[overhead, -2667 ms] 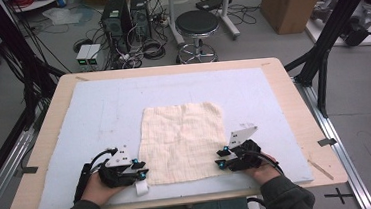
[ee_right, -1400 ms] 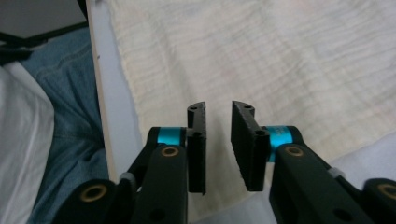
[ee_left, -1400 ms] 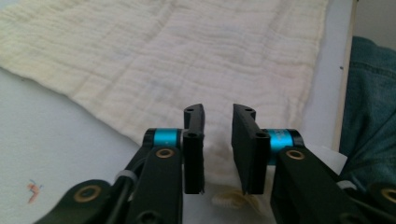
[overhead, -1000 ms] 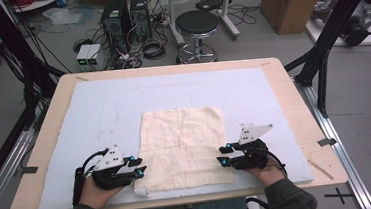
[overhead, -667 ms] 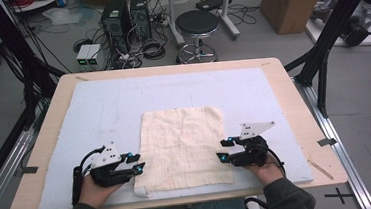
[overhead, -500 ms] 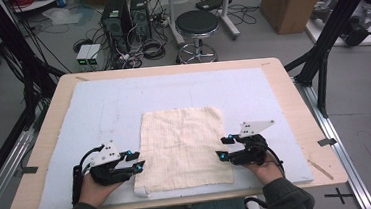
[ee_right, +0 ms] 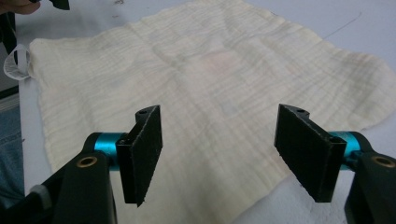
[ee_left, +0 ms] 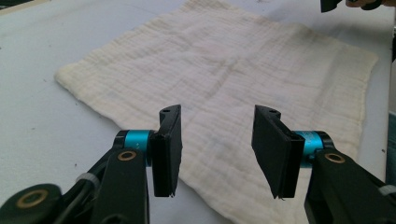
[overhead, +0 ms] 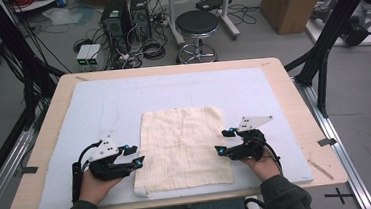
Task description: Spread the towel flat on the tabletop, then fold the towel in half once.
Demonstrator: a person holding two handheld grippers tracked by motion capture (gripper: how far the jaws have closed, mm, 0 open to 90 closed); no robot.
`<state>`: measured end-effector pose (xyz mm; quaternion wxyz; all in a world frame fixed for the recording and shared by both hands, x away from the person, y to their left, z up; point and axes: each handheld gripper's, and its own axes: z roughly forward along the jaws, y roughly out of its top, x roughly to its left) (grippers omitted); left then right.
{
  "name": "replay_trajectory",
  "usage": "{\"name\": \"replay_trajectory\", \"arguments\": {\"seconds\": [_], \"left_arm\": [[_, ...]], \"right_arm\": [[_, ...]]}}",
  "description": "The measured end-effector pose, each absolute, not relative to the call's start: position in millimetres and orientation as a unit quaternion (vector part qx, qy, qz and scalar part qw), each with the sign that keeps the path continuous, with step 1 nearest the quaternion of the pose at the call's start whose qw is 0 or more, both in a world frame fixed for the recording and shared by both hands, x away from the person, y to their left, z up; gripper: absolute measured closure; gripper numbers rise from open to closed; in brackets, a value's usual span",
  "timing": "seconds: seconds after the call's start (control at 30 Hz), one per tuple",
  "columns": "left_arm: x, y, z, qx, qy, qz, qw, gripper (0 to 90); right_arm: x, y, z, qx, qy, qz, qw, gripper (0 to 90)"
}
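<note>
Left gripper fingers: released, jaws apart and just been opening, nothing between them; the left gripper (ee_left: 217, 156) points across the near left corner of the cloth, and in the high view (overhead: 133, 156) it sits just beside the cloth's left edge.
Right gripper fingers: released, jaws wide and just been opening, no fabric pinched; the right gripper (ee_right: 219, 156) looks over the cloth's near right corner, and in the high view (overhead: 225, 142) its tips are at the cloth's right edge.
Cream muslin cloth (overhead: 183, 147): spread flat and roughly square on the near middle of the mat, between the two grippers; its near left corner is slightly rolled.
Label tag (ee_right: 13, 63): small white loop at the cloth's far corner in the right gripper view.
Light blue mat (overhead: 122, 97): covers most of the worktop (overhead: 293, 91), under the cloth.
Hands: left hand (overhead: 93, 184) and right hand (overhead: 264, 164) each grasp a gripper at the near edge.
Beyond the worktop: a black stool (overhead: 197, 23) and a cardboard box (overhead: 290, 1) on the floor.
</note>
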<state>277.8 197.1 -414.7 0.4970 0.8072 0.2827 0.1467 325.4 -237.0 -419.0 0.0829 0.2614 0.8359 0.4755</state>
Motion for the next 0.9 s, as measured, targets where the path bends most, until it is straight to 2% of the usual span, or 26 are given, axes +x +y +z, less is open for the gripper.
{"name": "replay_trajectory", "arguments": {"seconds": [0.9], "left_arm": [[293,188,-409,0.814,0.285,0.148,0.485,47.2]], "right_arm": [[340,-223,-415,0.257,0.836,0.48,0.075,31.0]]}}
